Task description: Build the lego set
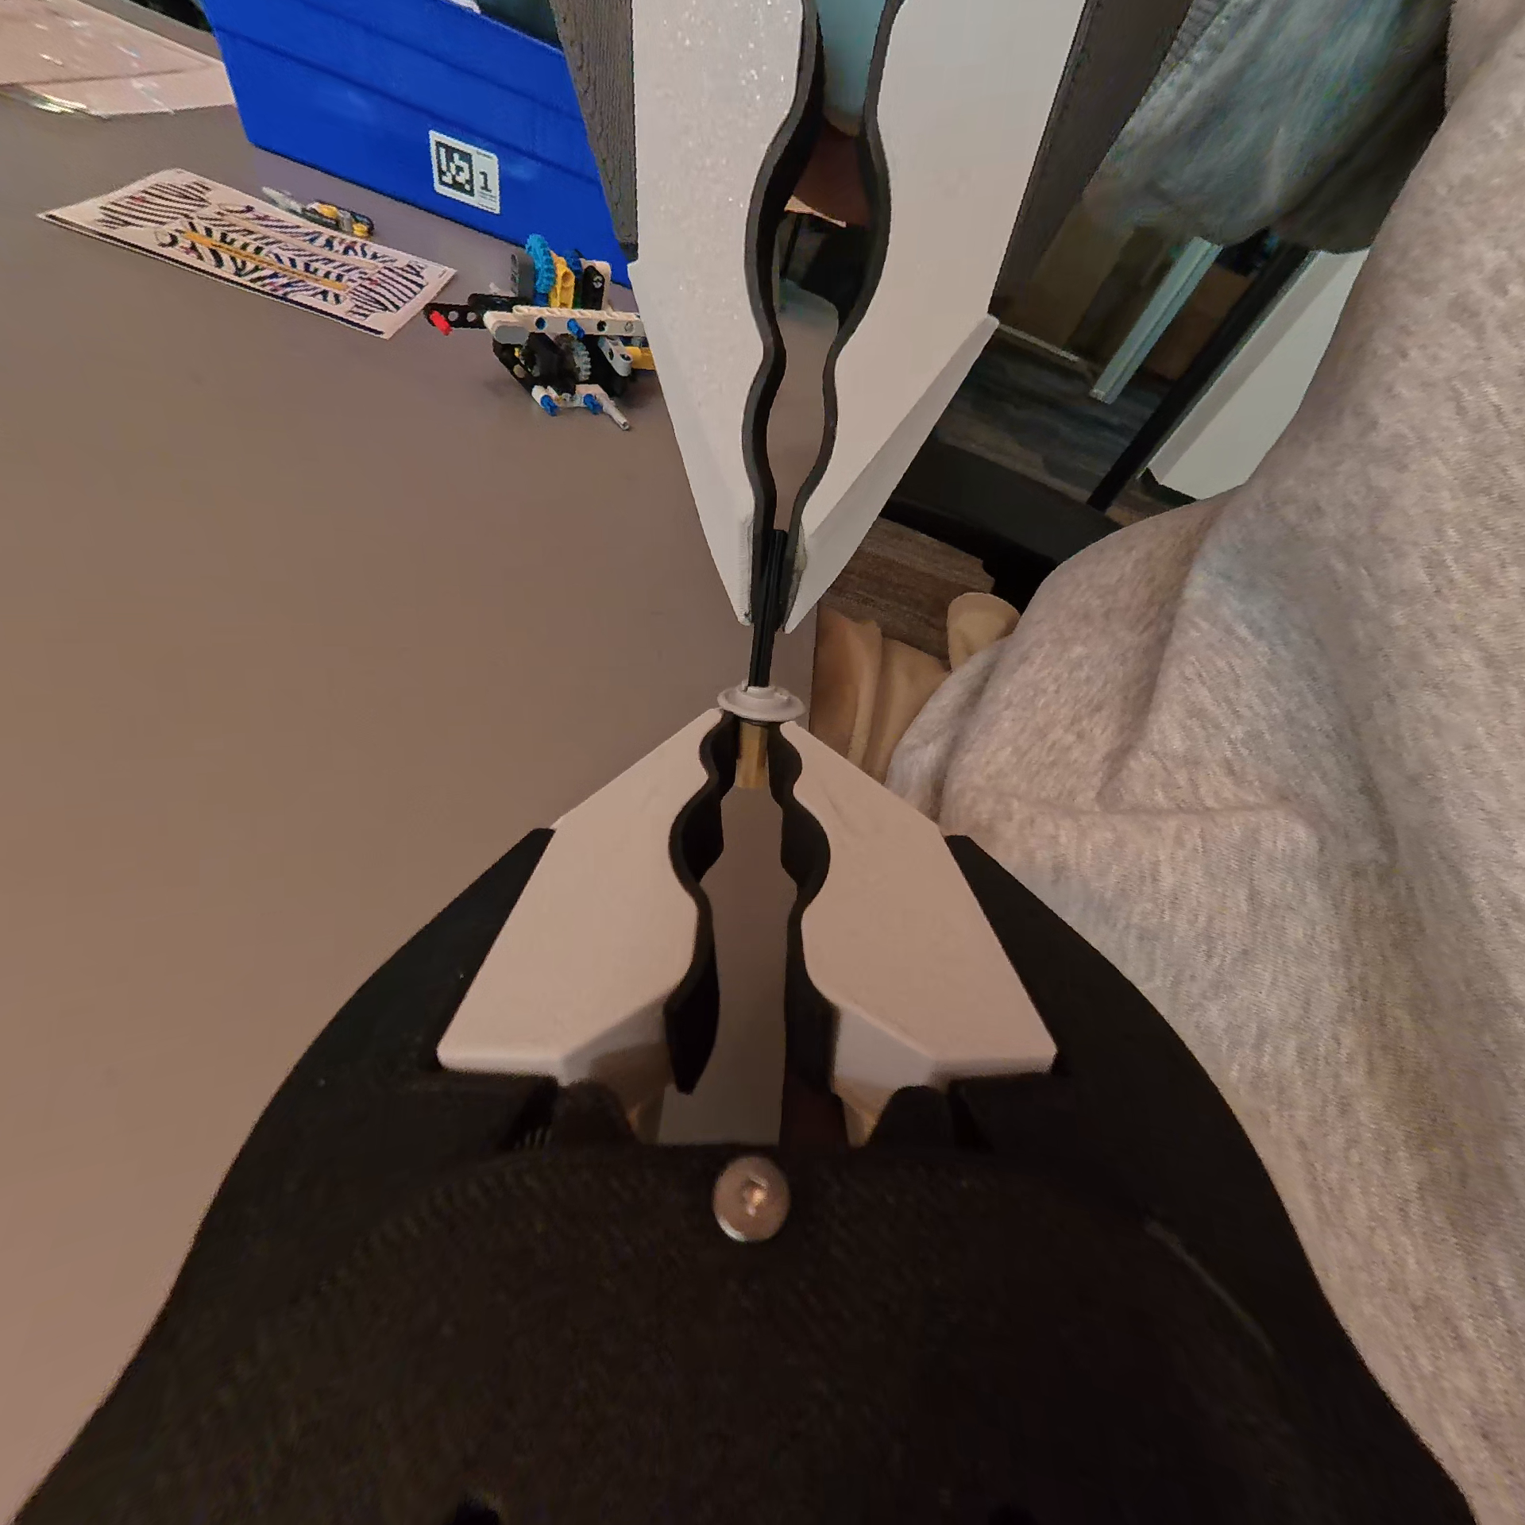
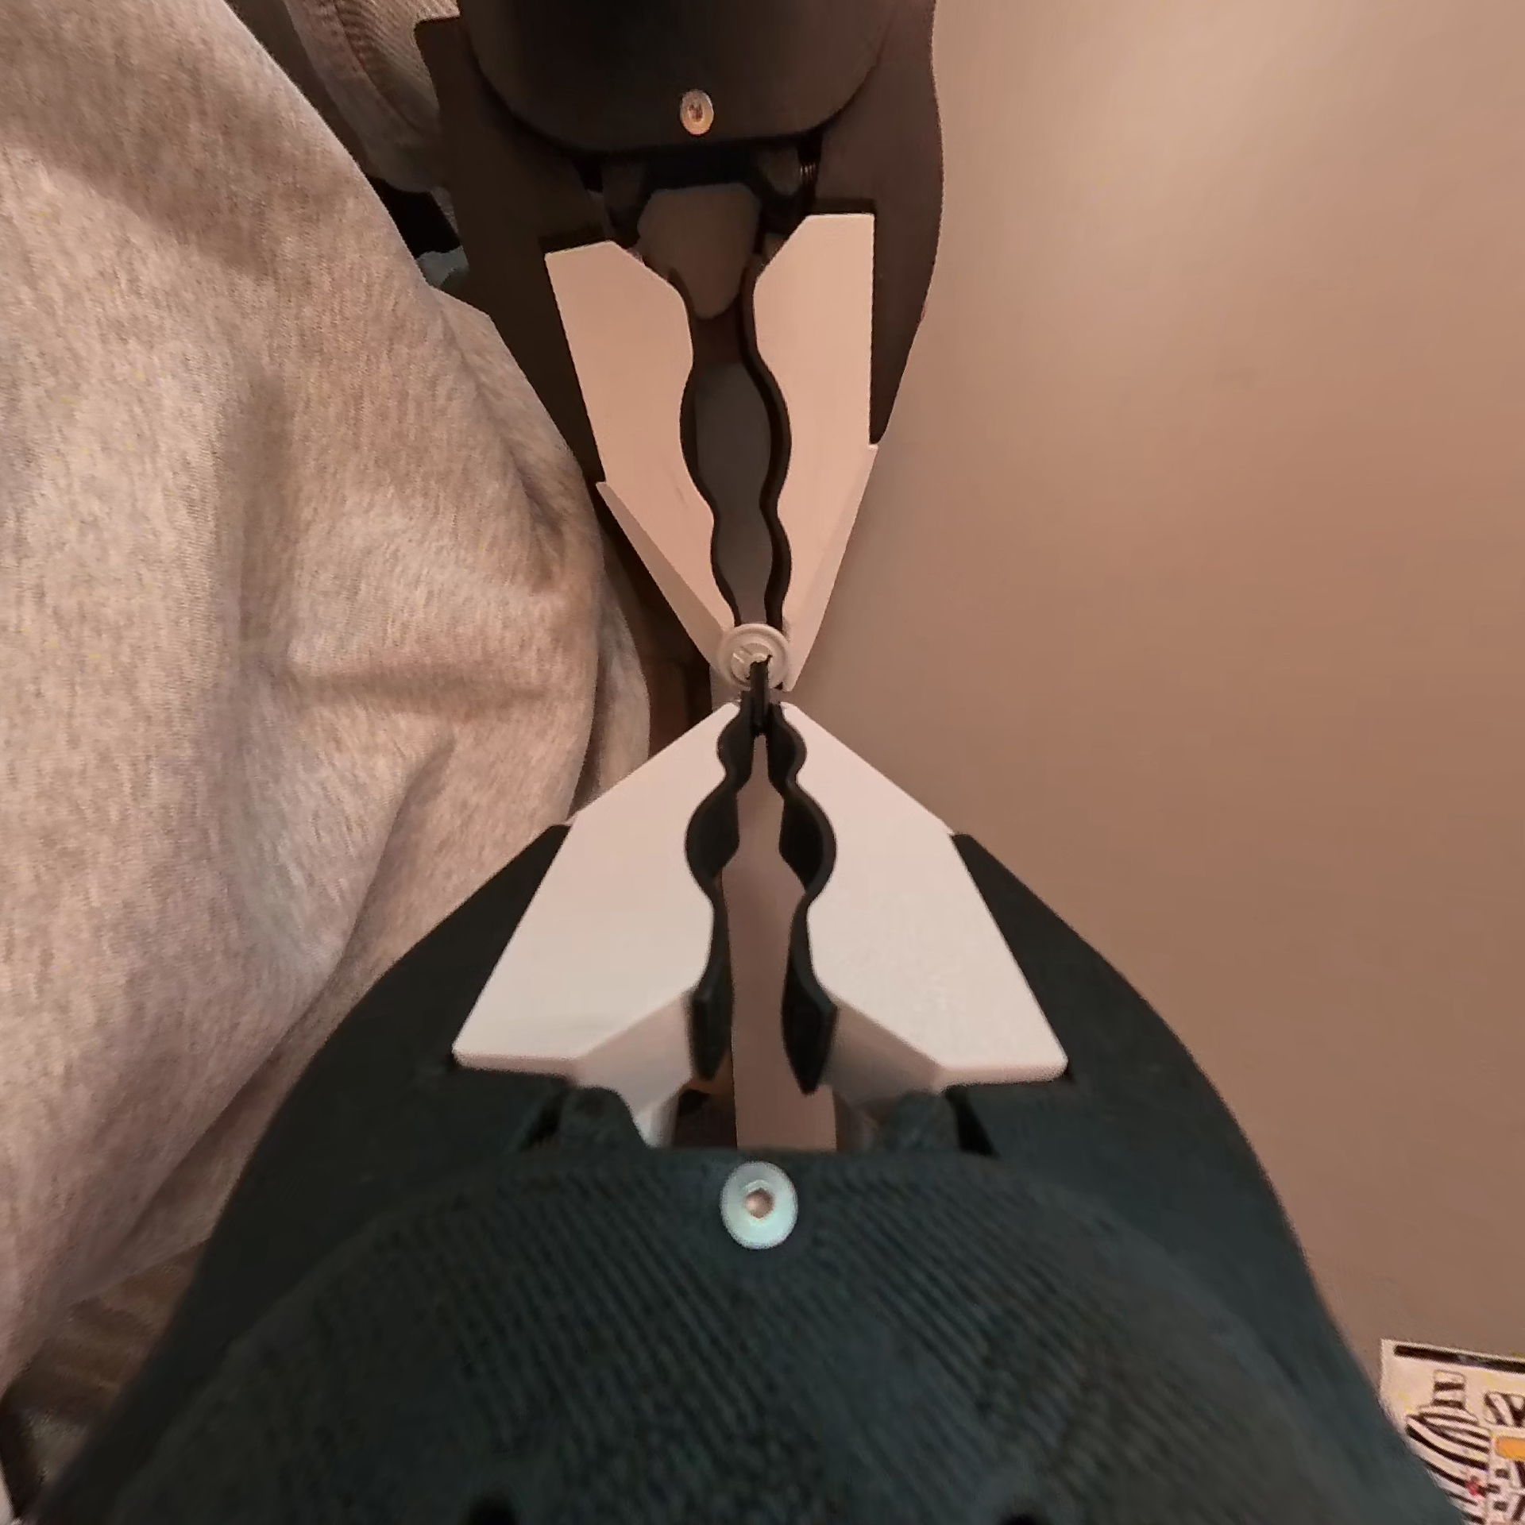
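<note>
Grey surface (image 1: 289,660) fills most of the left wrist view, with a person's pale grey sleeve (image 1: 1238,825) crowding in from the side. At the far edge stands a blue bin (image 1: 396,107) with a square printed marker on its wall; what it contains cannot be seen from this angle. Just in front of it lies a sticker sheet (image 1: 247,247) printed with striped patterns, flat on the surface, and a corner of the same sheet (image 2: 1469,1436) shows in the right wrist view. Beside the sheet sits the partly built lego model (image 1: 561,330): white and black beams studded with blue pins, a dark gear in the middle, yellow and blue parts above, a red piece sticking out at one end. It rests well apart from both grippers.

The two grippers meet tip to tip above the surface's edge. The left gripper (image 1: 755,734) has its jaws drawn nearly together at the tips, pinching a short tan bush (image 1: 753,755) that carries a light grey flanged disc (image 1: 759,700) at its outer end. The right gripper (image 2: 759,718) comes from the opposite side, its jaws pressed together on a thin black axle (image 1: 767,611), whose end enters the centre of the grey disc (image 2: 753,652). In the right wrist view the axle (image 2: 757,701) appears only as a dark sliver between the tips.
</note>
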